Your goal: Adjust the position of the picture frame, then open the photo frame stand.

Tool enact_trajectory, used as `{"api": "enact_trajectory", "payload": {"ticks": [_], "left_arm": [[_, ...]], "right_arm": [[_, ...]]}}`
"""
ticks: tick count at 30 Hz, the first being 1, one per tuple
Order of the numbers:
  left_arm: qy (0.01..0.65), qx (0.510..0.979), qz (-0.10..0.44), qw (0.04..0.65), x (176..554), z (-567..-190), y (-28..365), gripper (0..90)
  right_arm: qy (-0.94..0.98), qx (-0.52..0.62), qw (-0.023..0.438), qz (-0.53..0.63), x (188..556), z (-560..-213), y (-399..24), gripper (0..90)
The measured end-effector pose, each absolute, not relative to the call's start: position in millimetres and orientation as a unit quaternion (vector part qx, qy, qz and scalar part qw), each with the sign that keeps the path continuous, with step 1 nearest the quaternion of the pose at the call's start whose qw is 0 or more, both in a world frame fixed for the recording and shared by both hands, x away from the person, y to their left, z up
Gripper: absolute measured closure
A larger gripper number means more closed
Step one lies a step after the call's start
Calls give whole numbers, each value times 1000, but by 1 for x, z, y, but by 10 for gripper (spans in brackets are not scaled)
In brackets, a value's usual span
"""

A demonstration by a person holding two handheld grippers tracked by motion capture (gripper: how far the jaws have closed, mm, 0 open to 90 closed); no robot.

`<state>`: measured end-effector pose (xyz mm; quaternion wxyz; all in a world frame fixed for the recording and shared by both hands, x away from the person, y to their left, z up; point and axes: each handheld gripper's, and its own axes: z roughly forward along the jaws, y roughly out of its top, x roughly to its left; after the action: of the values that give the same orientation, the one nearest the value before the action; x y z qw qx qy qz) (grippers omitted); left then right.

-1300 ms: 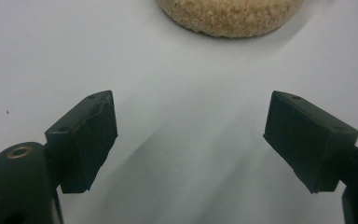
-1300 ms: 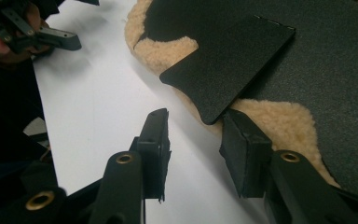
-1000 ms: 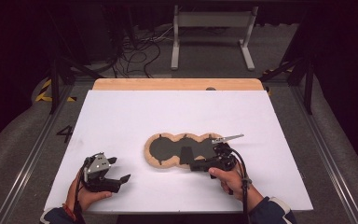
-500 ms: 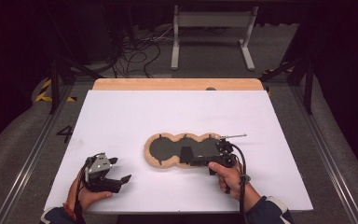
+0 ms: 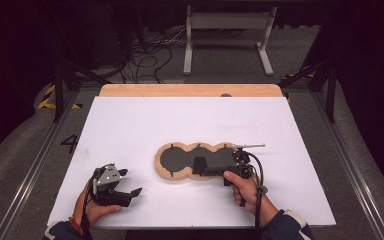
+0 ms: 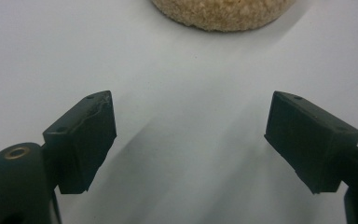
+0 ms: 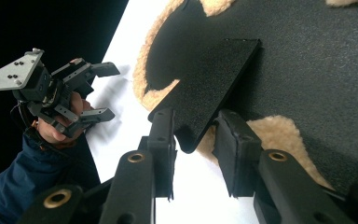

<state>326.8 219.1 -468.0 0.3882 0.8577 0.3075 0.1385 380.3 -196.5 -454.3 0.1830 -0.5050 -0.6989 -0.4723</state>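
The right claw (image 7: 193, 140) has just been closing, and its jaws now stand on either side of a thin black flap (image 7: 209, 79) lifted off the dark, fleece-edged mat (image 5: 180, 159); whether the pads already press on the flap cannot be told. A second ago this claw sat a little farther right with its rod tilted. The mat lies mid-counter (image 5: 130, 120), toward the near edge. The left claw (image 5: 130, 182) rests spread and empty near the front left. The flap looks about ready to be pulled.
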Motion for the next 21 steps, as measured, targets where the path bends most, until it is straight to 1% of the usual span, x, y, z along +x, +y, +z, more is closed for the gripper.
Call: {"api": "enact_trajectory", "payload": {"ticks": [3, 8, 11, 17, 21], "left_arm": [[308, 858, 138, 388, 326, -468, 218, 165], [309, 859, 134, 384, 327, -469, 216, 164], [319, 855, 133, 386, 335, -468, 213, 164], [343, 829, 109, 427, 357, -459, 208, 164], [347, 820, 87, 448, 374, -455, 201, 165]], "right_arm": [[-691, -510, 191, -475, 381, -456, -197, 682], [-692, -511, 188, -475, 380, -455, -197, 679], [-686, -515, 192, -478, 382, -455, -195, 654], [-682, -523, 184, -477, 383, -452, -190, 602], [-677, -526, 192, -477, 385, -454, -188, 594]]}}
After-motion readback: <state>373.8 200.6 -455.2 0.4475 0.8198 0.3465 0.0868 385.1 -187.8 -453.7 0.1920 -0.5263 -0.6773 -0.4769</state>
